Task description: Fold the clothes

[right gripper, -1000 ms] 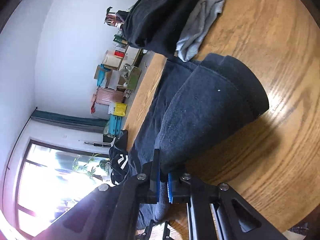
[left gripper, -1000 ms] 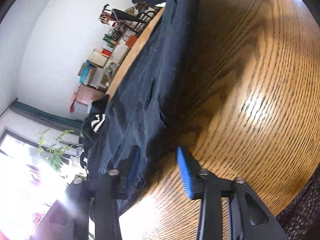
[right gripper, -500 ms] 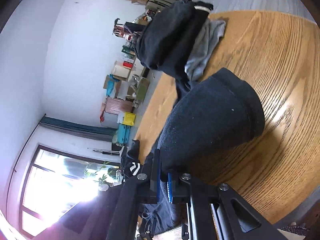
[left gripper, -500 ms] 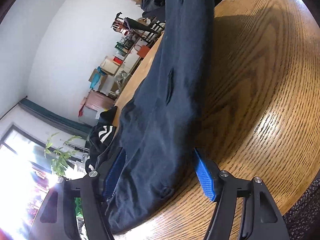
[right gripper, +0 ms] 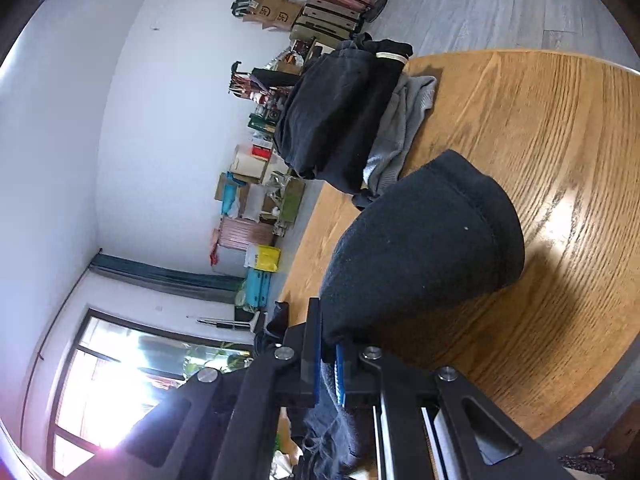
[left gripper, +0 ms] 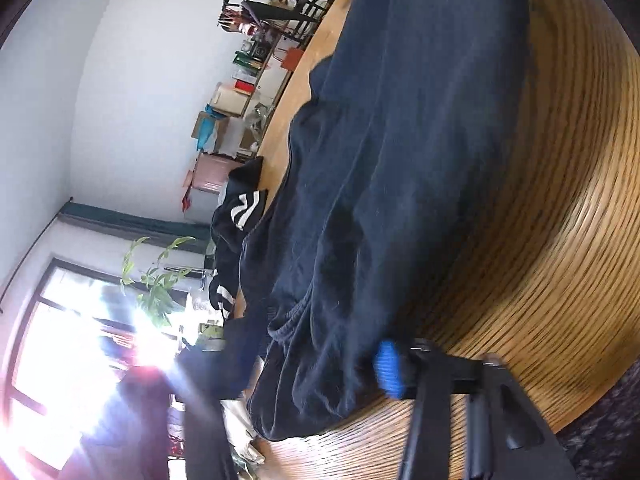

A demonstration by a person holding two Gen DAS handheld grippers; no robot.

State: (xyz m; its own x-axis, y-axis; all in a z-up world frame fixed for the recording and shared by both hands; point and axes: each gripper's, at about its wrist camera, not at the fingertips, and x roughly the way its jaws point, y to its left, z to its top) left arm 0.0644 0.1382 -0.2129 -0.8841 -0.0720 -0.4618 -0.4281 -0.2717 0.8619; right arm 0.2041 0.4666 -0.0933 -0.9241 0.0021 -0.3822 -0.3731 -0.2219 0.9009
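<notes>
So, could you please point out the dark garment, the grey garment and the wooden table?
dark garment (left gripper: 400,160): left wrist view, middle of the cloth.
grey garment (right gripper: 404,128): right wrist view, its folds.
wooden table (right gripper: 540,128): right wrist view, bare top.

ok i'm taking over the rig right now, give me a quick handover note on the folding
Right gripper: jaws shut on one end of the dark garment, held up over the wooden table.
Left gripper: one blue pad shows at the garment's edge, the other is hidden by cloth; grip cannot be confirmed.
Done: a stack of clothes sits at the table's far edge.
Left: finish folding this garment. Another dark item with white stripes waits near the table's edge.
</notes>
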